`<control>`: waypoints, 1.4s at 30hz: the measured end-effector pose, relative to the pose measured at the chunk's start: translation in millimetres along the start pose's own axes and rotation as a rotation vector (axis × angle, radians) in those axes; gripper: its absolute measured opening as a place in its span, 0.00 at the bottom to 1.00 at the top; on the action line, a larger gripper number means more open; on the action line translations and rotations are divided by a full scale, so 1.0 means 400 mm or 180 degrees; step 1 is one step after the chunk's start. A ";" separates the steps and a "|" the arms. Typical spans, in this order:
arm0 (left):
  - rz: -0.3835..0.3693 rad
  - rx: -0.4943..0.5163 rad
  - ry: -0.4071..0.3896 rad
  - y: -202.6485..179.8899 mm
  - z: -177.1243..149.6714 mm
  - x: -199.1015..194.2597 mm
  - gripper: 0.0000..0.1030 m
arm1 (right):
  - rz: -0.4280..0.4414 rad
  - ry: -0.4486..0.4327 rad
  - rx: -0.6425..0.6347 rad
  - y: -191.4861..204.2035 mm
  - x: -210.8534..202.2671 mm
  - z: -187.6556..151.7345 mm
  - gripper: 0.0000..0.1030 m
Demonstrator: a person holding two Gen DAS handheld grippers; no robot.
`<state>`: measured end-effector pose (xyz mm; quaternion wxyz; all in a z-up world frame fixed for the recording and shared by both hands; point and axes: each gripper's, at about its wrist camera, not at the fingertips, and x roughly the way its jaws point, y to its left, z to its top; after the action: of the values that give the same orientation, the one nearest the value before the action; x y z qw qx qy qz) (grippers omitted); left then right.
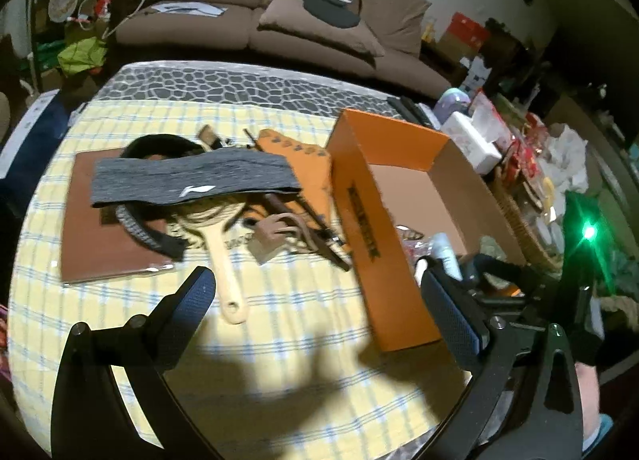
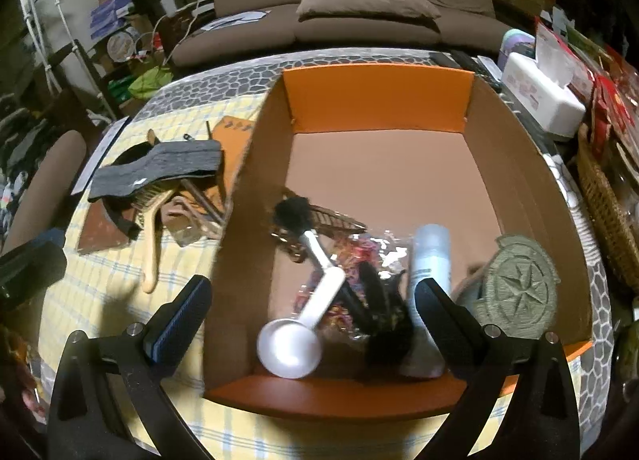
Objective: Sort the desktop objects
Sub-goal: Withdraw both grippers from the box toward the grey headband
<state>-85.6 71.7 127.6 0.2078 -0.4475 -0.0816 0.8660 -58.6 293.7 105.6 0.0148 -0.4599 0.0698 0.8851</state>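
Note:
An orange cardboard box (image 2: 379, 98) stands on the checked tablecloth; it also shows in the left wrist view (image 1: 359, 196). Inside lie a white brush with black bristles (image 2: 315, 260), a pale spray bottle (image 2: 431, 256), a bag of coloured bands (image 2: 359, 256) and a round green woven mat (image 2: 519, 292). My right gripper (image 2: 313, 296) is open and empty above the box's near end. To the box's left is a pile: a grey headband (image 1: 191, 180), a wooden hairbrush (image 1: 223, 256), a black band (image 1: 159, 144) and a brown board (image 1: 100, 228). My left gripper (image 1: 319, 296) is open and empty, near the hairbrush handle.
A brown sofa (image 1: 279, 12) stands behind the table. A white tissue box (image 2: 539, 100), red packets and a wicker basket (image 2: 607, 212) crowd the table's right side. An orange card (image 1: 295, 152) and thin brown sticks (image 1: 311, 220) lie in the pile beside the box.

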 end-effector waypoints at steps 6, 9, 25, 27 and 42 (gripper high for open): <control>0.0137 0.0047 -0.0011 0.054 -0.002 -0.024 1.00 | 0.0059 -0.0012 -0.0052 0.062 0.004 0.013 1.00; 0.0306 0.0155 -0.0008 0.088 -0.008 -0.029 1.00 | 0.0111 0.0002 -0.0099 0.095 0.010 0.019 1.00; 0.0502 -0.0271 0.0002 0.329 -0.007 -0.038 1.00 | 0.0469 -0.0060 -0.0266 0.271 0.042 0.051 0.99; 0.0501 -0.0329 -0.0024 0.355 -0.003 -0.042 1.00 | 0.0493 -0.0053 -0.0297 0.295 0.049 0.052 0.99; 0.0516 -0.0713 -0.0083 0.477 0.032 0.018 1.00 | 0.0572 0.0064 -0.0418 0.392 0.136 0.045 0.83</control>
<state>-154.4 -96.3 67.6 0.0848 -0.4618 -0.1440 0.8711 -118.9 139.0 88.7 -0.0955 -0.4607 0.0527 0.8809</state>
